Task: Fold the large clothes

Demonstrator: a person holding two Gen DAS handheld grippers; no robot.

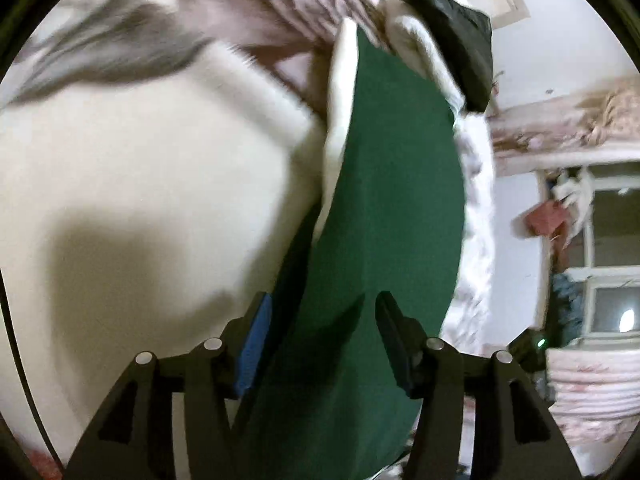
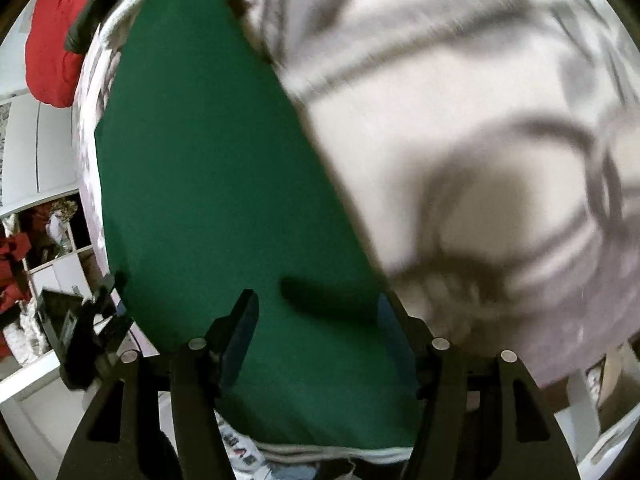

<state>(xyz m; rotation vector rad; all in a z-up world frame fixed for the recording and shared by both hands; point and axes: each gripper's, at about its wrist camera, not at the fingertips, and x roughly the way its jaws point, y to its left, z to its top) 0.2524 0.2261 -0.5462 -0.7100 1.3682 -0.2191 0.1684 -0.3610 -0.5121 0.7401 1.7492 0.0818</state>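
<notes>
A large white garment (image 1: 152, 168) with grey brush-stroke print lies over a dark green cloth-covered surface (image 1: 392, 208). In the left wrist view it fills the left and top; its folded edge (image 1: 340, 120) runs down the middle. My left gripper (image 1: 320, 312) is open, its fingers apart just above the green cloth beside the garment's edge, holding nothing. In the right wrist view the same garment (image 2: 460, 120) covers the right half over the green surface (image 2: 208, 168). My right gripper (image 2: 320, 308) is open at the garment's edge, its right finger partly hidden under the blurred fabric.
A red item (image 2: 52, 40) and a dark item (image 1: 460, 28) lie at the far end of the green surface. A white fluffy cover (image 1: 476, 208) edges the surface. A window (image 1: 612, 264) and shelves (image 2: 48, 240) stand beyond. The other gripper (image 2: 80, 332) shows at lower left.
</notes>
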